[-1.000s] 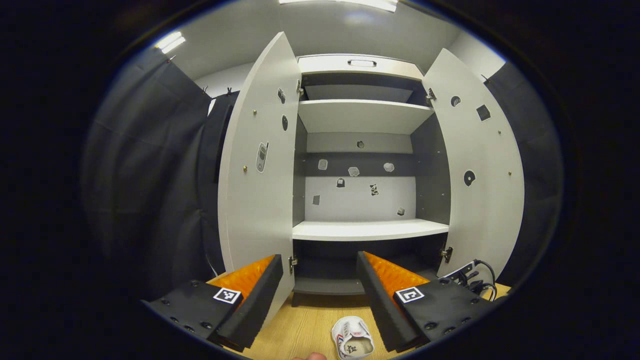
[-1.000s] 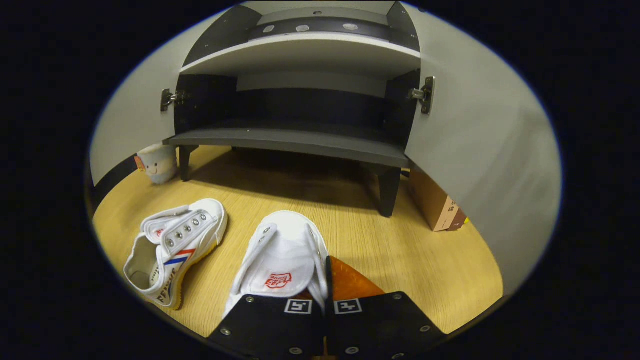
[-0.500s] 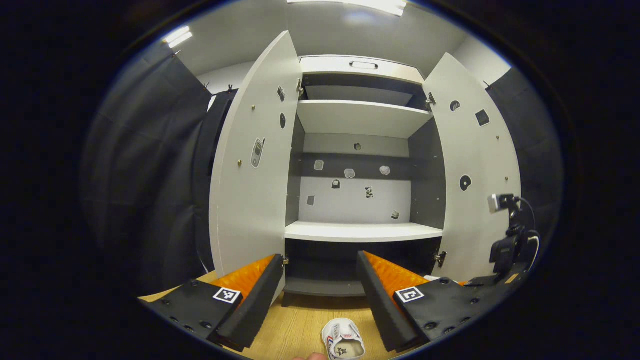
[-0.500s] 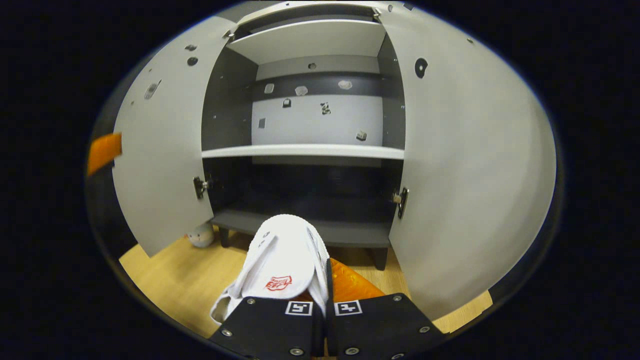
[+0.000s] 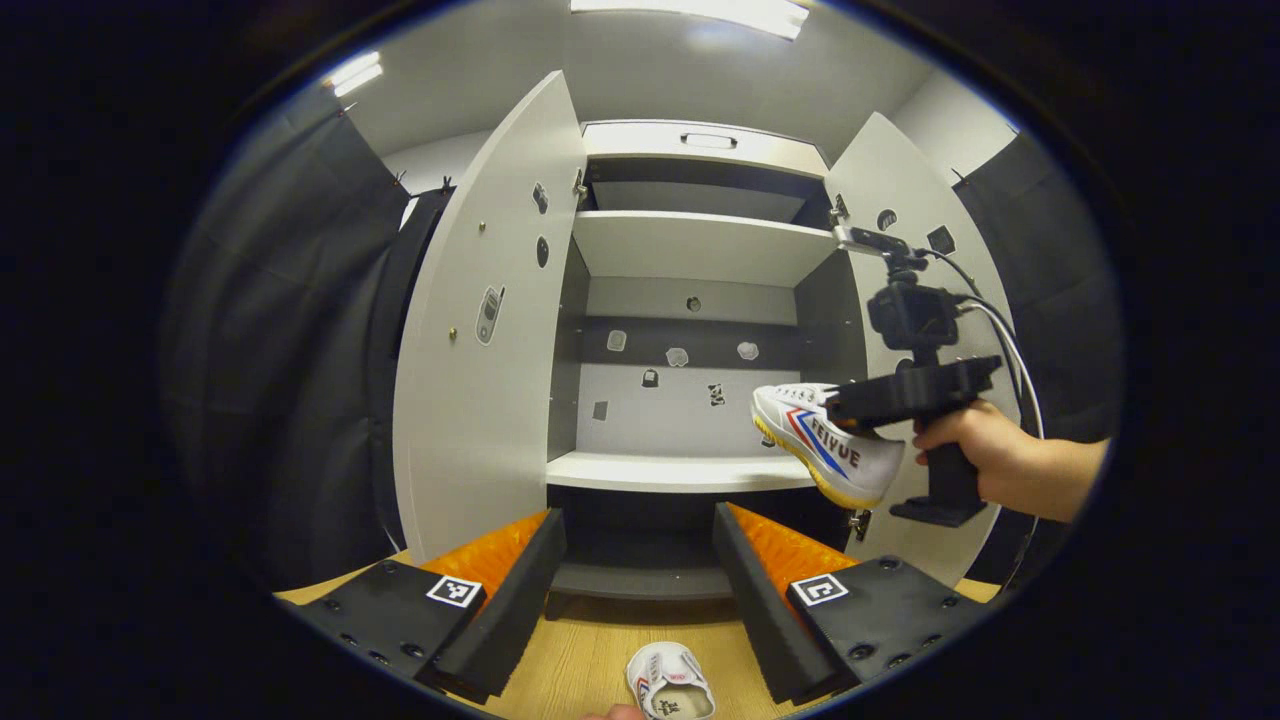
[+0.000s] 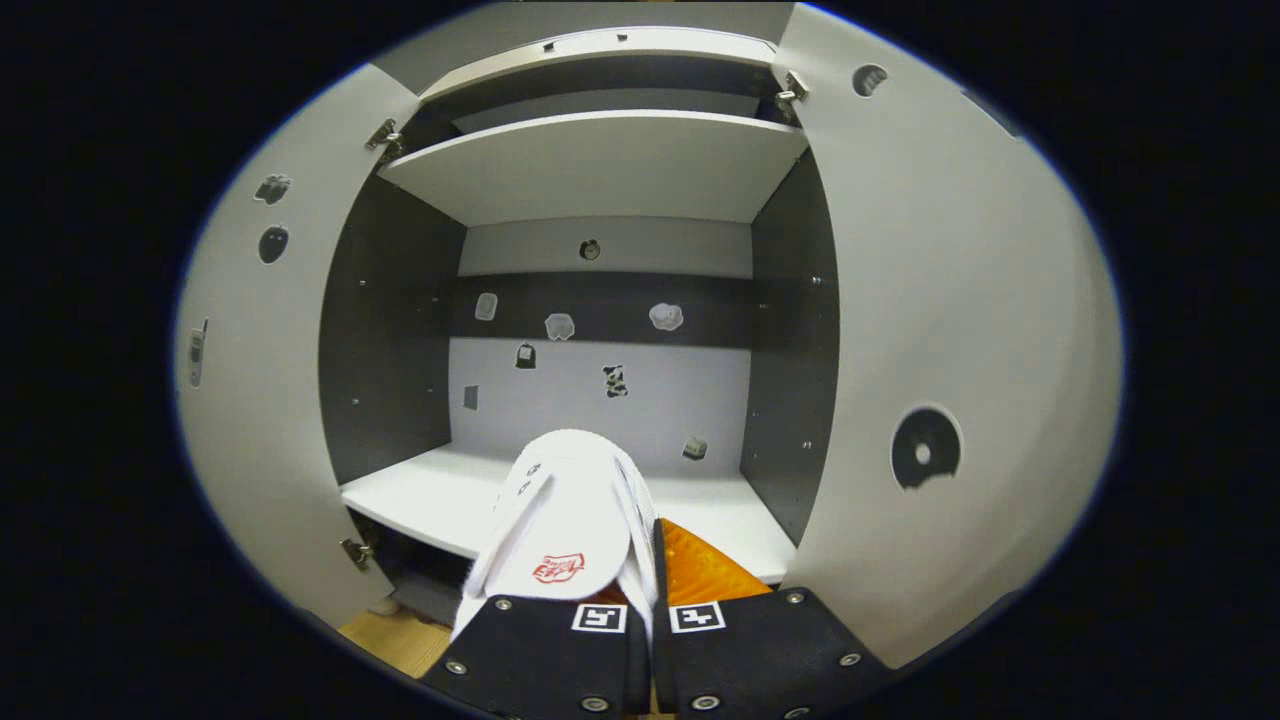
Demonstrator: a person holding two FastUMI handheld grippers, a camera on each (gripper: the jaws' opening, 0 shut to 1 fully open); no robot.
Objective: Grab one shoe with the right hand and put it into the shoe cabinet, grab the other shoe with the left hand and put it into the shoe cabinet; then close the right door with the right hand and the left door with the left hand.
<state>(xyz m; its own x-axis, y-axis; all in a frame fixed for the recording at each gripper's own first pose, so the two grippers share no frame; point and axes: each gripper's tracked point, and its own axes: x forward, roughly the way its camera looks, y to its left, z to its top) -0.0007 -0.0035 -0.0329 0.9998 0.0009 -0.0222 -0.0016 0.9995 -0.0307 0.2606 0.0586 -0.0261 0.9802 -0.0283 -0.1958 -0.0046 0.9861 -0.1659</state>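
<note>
- My right gripper (image 6: 640, 610) is clamped on one white sneaker (image 6: 565, 530), carried just before the front edge of the shoe cabinet's middle shelf (image 6: 440, 490).
- My left gripper (image 5: 635, 570) hangs wide open, holding nothing; the second sneaker (image 5: 668, 685) lies on the wooden floor (image 5: 575, 660) below.
- Risk, I judge: the toe clipping the right door (image 6: 950, 330) or shelf lip and twisting loose.

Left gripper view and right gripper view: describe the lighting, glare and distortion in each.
Left gripper view: ceiling light blown out; fisheye bows the left door; lower compartment in deep shadow. Right gripper view: even light, sharp held shoe, bulging right door.
</note>
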